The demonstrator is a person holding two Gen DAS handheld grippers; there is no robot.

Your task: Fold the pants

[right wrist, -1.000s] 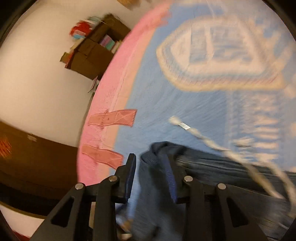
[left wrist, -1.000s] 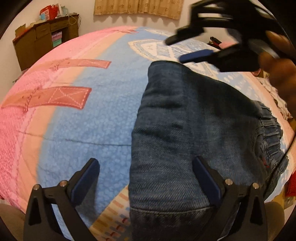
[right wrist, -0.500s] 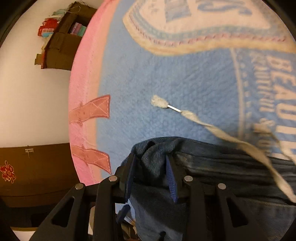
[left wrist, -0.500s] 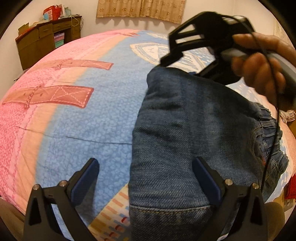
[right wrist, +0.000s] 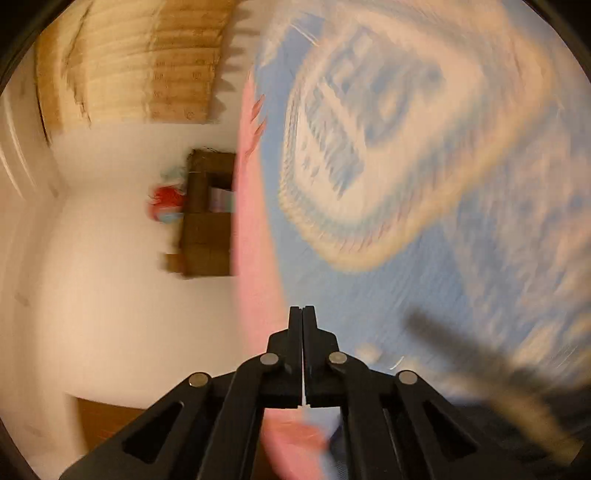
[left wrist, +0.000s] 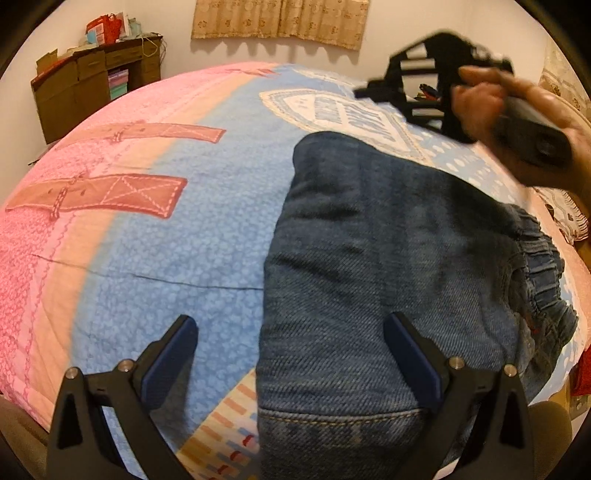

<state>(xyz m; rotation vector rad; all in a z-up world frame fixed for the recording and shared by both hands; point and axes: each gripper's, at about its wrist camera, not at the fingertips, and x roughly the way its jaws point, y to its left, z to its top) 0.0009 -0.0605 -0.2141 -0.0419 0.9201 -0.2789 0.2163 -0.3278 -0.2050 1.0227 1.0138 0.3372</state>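
Observation:
Folded blue denim pants [left wrist: 388, 266] lie on the bed, waistband at the right and a hem near my left gripper. My left gripper [left wrist: 291, 354] is open and empty, its fingers straddling the near left edge of the pants, just above them. My right gripper [left wrist: 373, 90], held by a hand, is lifted clear beyond the far end of the pants. In the blurred right wrist view the right gripper [right wrist: 303, 314] is shut with nothing between its fingers. A pale drawstring [right wrist: 491, 380] blurs across that view.
The bed carries a pink and blue quilt [left wrist: 147, 229] with a cream emblem [left wrist: 332, 110]. A brown cabinet [left wrist: 92, 92] stands at the far left wall. Curtains [left wrist: 280, 18] hang at the back.
The right gripper let go of the far pant fold, shut empty and lifted away up and to the right. The pants now lie flat. The left gripper has not moved.

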